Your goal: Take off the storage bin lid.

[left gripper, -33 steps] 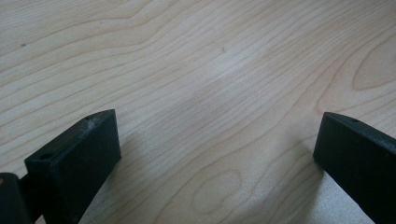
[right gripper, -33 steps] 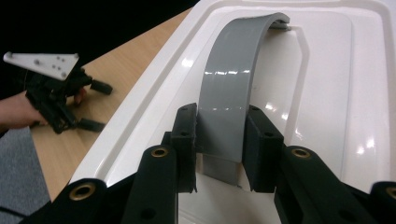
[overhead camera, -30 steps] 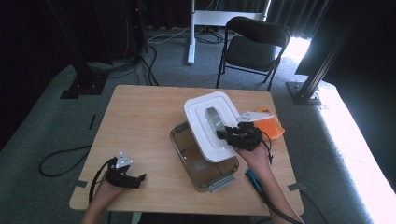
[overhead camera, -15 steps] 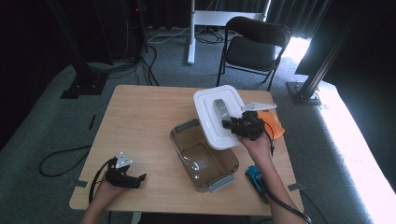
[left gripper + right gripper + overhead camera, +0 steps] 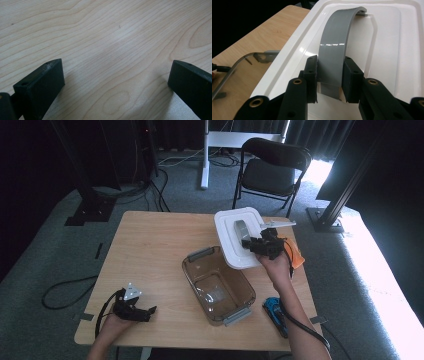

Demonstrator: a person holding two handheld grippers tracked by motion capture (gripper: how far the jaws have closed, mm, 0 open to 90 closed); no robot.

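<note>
A: White lid (image 5: 235, 237) clamped by grey handle (image 5: 335, 47) in right hand-held gripper (image 5: 256, 245), shifted far-right off brown container (image 5: 217, 285).
B: Container uncovered mid-counter (image 5: 150, 245). Left hand-held gripper (image 5: 142, 312) wide, idle, near-left.

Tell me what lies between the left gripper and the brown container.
Nothing: in the high view only bare tabletop separates the left gripper from the brown container.

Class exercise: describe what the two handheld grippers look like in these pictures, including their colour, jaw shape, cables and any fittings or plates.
Both are black. The left gripper carries a grey three-cornered plate and trails a black cable. Its jaws are blocky and square-ended. The right gripper has flat rectangular pads on arms fitted with brass-coloured eyelets; its own black cable runs along the forearm.
</note>
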